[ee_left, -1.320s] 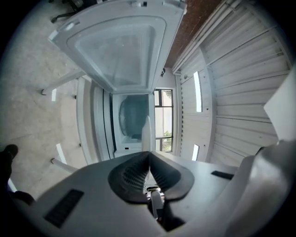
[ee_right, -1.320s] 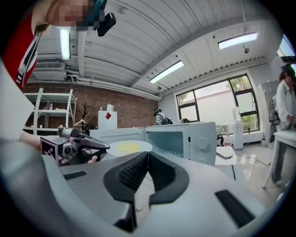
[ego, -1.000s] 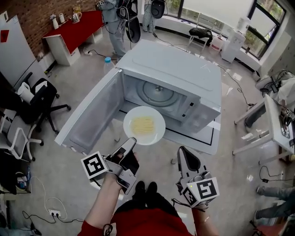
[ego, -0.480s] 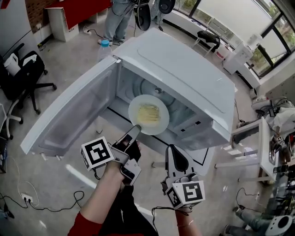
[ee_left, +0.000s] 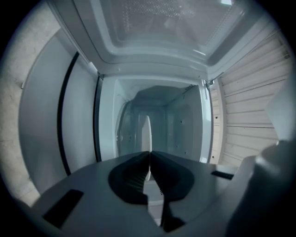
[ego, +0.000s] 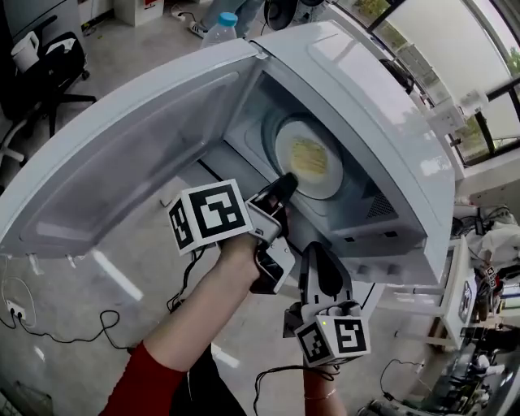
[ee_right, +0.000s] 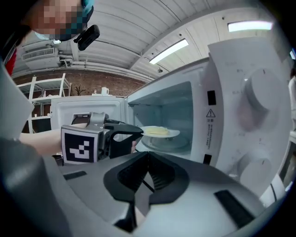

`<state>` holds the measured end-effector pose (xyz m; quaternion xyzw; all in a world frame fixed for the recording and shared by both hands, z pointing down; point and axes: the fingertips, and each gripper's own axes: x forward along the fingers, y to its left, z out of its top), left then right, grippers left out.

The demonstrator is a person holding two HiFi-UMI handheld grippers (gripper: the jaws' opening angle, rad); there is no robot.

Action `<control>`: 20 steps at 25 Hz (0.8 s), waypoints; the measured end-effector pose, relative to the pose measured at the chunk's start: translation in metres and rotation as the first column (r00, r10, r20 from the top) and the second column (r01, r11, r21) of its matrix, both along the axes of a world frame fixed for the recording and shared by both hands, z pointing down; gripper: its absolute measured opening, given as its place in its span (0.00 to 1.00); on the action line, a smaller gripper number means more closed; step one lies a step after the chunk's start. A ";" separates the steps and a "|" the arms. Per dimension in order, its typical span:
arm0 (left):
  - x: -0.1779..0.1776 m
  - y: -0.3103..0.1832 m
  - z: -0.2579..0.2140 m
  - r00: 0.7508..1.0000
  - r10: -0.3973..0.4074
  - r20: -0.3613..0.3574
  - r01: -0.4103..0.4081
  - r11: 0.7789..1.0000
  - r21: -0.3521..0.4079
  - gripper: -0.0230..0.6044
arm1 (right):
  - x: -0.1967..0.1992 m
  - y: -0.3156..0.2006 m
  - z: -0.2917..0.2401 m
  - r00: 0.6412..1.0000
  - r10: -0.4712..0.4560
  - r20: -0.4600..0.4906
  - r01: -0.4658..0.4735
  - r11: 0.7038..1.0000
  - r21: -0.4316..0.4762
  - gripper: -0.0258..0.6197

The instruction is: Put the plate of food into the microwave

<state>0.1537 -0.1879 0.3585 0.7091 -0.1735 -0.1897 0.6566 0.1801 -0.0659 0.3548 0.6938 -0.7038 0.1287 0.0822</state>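
A white plate (ego: 309,157) with yellow food hangs level inside the open white microwave (ego: 349,89), just above its glass turntable (ee_right: 166,143). My left gripper (ego: 286,183) is shut on the plate's near rim and reaches into the cavity mouth. In the left gripper view the plate (ee_left: 146,134) shows edge-on as a thin white sliver between the closed jaws of the left gripper (ee_left: 149,155). The right gripper view shows the plate (ee_right: 159,132) from the side. My right gripper (ego: 317,253) hangs lower, outside the microwave, shut with nothing in it.
The microwave door (ego: 122,154) stands swung wide to the left. Its control panel with two knobs (ee_right: 249,106) is at the right. A blue-capped bottle (ego: 223,23) stands behind the door; an office chair (ego: 49,65) and floor cables (ego: 49,325) lie at the left.
The left gripper has carried the plate forward from in front of the microwave into its cavity. The right gripper stayed shut and followed a little.
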 end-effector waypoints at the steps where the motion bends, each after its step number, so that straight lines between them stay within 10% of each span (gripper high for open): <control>1: 0.005 -0.005 0.000 1.000 0.000 -0.001 0.000 1.000 0.004 0.06 | 0.002 -0.004 0.000 1.000 0.002 -0.002 -0.002 1.000 0.003 0.06; 20: 0.039 -0.048 0.013 0.987 0.039 0.154 -0.042 0.999 0.013 0.06 | 0.013 -0.054 -0.002 0.998 0.025 -0.050 -0.024 1.000 0.014 0.06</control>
